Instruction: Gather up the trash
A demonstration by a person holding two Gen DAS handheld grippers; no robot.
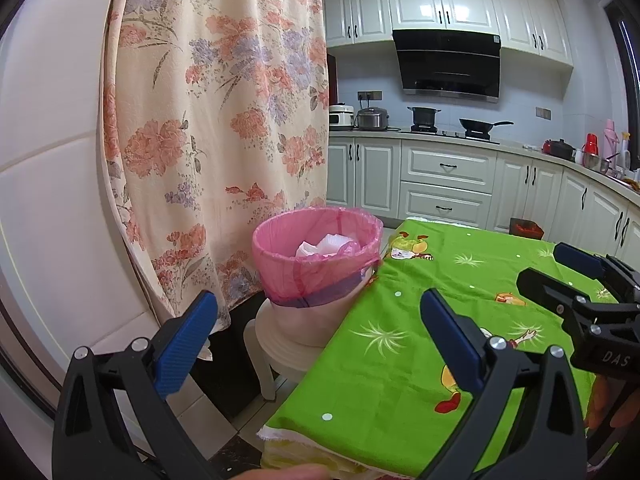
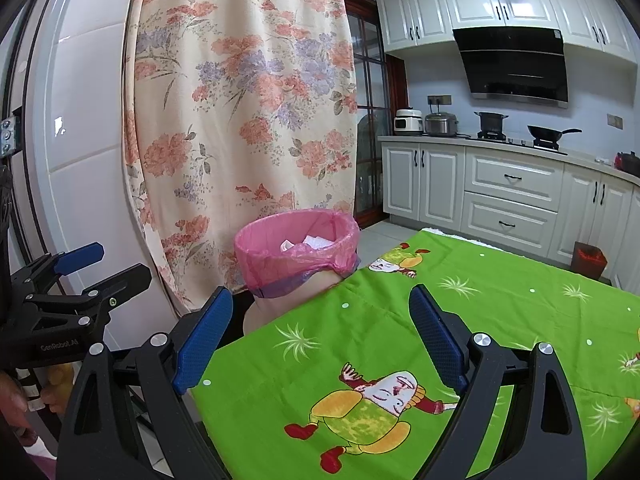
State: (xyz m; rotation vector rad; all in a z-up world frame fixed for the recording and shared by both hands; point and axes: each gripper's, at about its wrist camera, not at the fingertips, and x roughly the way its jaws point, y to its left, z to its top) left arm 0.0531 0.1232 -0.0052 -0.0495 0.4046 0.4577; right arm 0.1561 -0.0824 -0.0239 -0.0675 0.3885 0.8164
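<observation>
A bin lined with a pink bag (image 1: 316, 256) (image 2: 296, 254) stands on a white stool (image 1: 280, 344) just off the far left corner of the green cartoon tablecloth (image 1: 420, 344) (image 2: 400, 344). White crumpled trash (image 1: 326, 245) (image 2: 316, 242) lies inside it. My left gripper (image 1: 320, 328) hovers open and empty near the table's left edge, short of the bin. My right gripper (image 2: 322, 322) is open and empty over the cloth. Each gripper shows at the side of the other's view: the right gripper (image 1: 560, 268), the left gripper (image 2: 108, 264).
A floral curtain (image 1: 216, 120) (image 2: 240, 120) hangs right behind the bin, beside a white panelled wall (image 1: 48, 160). Kitchen cabinets (image 1: 448, 184) with pots and a cooker line the back. A small dark bin (image 1: 526, 228) (image 2: 588, 258) sits on the floor beyond the table.
</observation>
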